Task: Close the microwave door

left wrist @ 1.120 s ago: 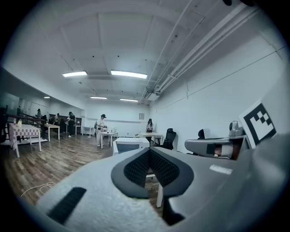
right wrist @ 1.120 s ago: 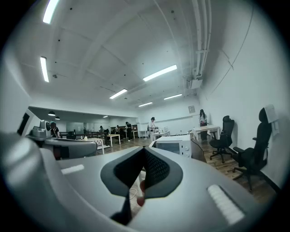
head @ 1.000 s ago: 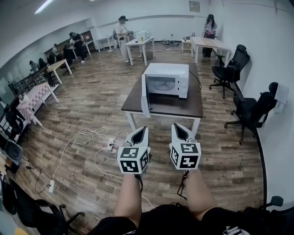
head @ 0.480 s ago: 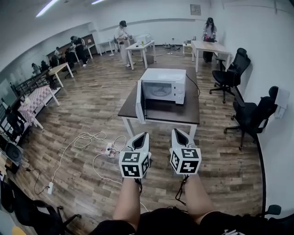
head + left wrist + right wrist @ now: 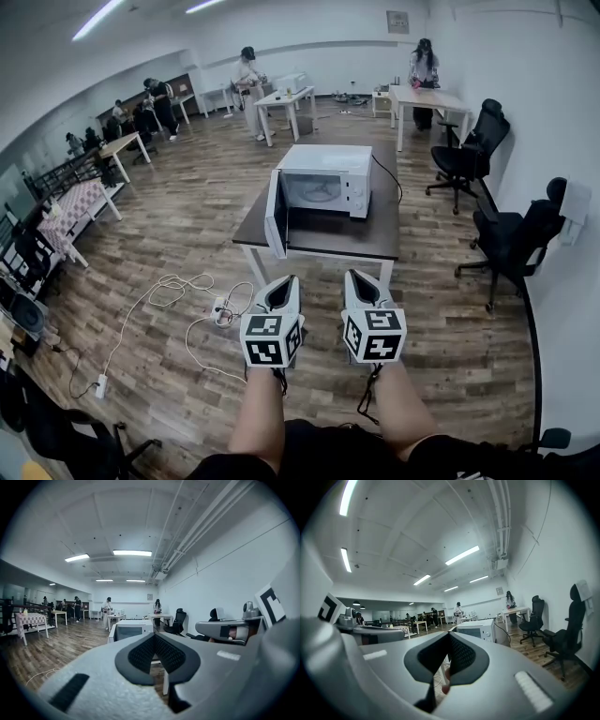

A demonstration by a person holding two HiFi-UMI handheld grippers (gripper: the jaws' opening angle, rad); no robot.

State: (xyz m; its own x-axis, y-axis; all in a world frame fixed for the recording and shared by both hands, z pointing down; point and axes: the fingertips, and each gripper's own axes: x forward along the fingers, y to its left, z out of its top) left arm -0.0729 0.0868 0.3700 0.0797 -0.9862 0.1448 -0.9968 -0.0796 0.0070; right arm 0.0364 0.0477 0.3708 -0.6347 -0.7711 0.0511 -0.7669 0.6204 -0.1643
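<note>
1. While both tongs hang side by side at the near end of the room, bare wooden floor [image 5: 441,319] lies open between them and the surface [image 5: 328,236].
2. Left tongs [image 5: 291,281] [image 5: 153,636]: closed, nothing between the pads. Right tongs [image 5: 352,276] [image 5: 449,634]: closed too, empty.
3. Edges: loose cables [image 5: 178,284] and a power strip [image 5: 222,308] lie on the floor left of the left tongs. Two office chairs [image 5: 511,234] stand by the right wall [image 5: 562,112], well apart from the surface.
4. Microwave [image 5: 328,178] sits on the surface's left-middle part, with bare top in front of it and to its right.
5. Versus a second ago: the surface and microwave look larger and have shifted left in the head view, so the viewpoint is nearer. The tongs sit lower in that view. The door [image 5: 275,214] is as wide open as before.
6. Orientation: the microwave's long axis runs left-right, across the surface's length. Its front faces the tongs, turned a little to the left. The door is hinged on the left and stands out roughly square to the front, seen nearly edge-on. Its free edge comes close to the surface's near edge.
</note>
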